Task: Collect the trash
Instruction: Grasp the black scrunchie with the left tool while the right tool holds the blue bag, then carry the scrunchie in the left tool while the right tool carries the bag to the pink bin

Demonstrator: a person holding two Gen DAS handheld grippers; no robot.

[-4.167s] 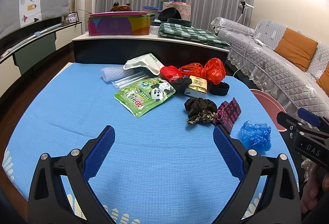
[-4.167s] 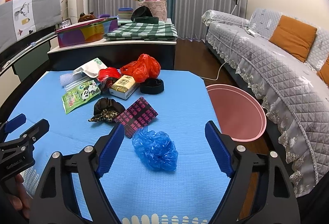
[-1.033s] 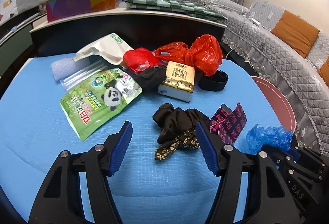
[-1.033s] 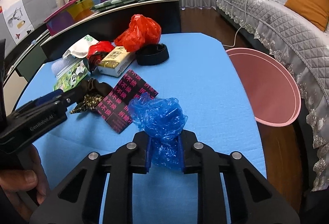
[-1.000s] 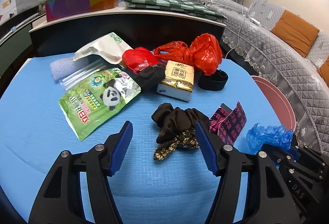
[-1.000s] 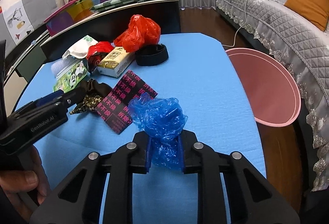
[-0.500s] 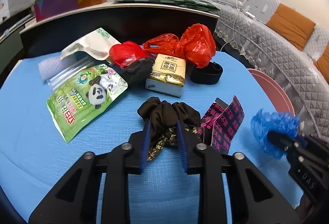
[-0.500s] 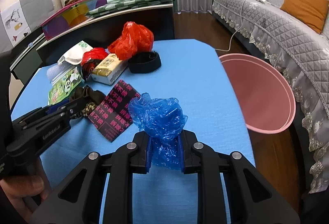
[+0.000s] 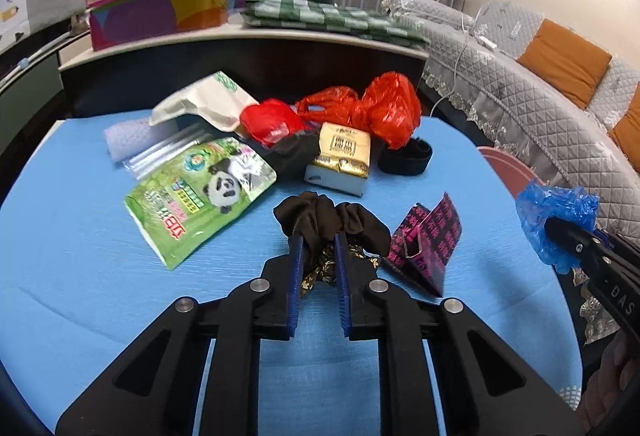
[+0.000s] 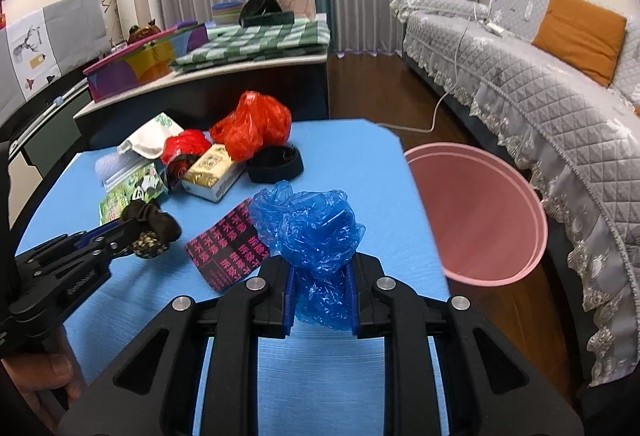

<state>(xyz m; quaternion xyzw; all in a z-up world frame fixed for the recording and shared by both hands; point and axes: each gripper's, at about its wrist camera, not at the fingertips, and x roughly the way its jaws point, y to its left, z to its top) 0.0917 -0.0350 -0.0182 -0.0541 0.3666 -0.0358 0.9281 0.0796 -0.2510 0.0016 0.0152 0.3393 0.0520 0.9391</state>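
Observation:
My left gripper [image 9: 318, 236] is shut on a dark scrunched cloth [image 9: 340, 222] that rests on the blue table [image 9: 100, 276]; it also shows in the right wrist view [image 10: 154, 226]. My right gripper [image 10: 320, 276] is shut on a crumpled blue plastic bag [image 10: 310, 226] and holds it above the table near its right edge; the bag also shows in the left wrist view [image 9: 554, 210]. A pink bin [image 10: 480, 220] stands on the floor to the right of the table.
On the table lie a black-and-pink wrapper [image 9: 430, 242], a green panda pouch [image 9: 200, 192], a tissue pack [image 9: 344, 156], red plastic bags [image 9: 384, 112], a black band [image 9: 406, 158] and a white pouch [image 9: 208, 106]. A sofa [image 10: 540, 84] stands at the right, a dark counter [image 9: 240, 48] behind.
My left gripper has closed on the dark cloth. My right gripper has lifted the blue bag a little and moved it toward the bin.

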